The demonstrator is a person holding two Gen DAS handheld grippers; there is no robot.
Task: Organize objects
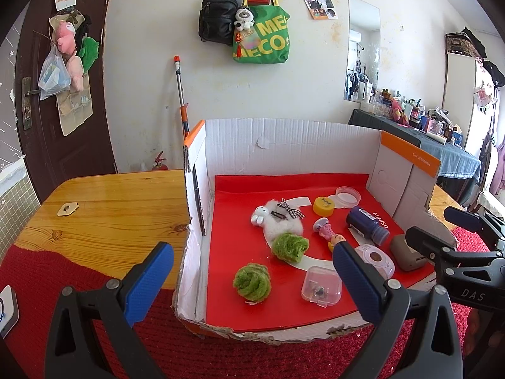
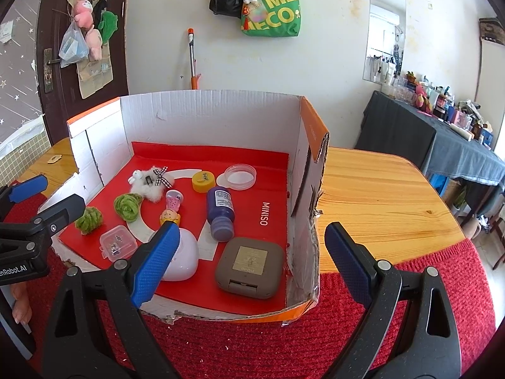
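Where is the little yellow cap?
In the cardboard box, toward the back, the yellow cap sits between the white fluffy clip and the clear round lid.

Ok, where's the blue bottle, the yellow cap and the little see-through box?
blue bottle (image 2: 220, 207), right wrist view, on its label side.
yellow cap (image 2: 203, 181), right wrist view, on its flat top.
clear plastic box (image 1: 321, 285), left wrist view, on the middle of its lid.
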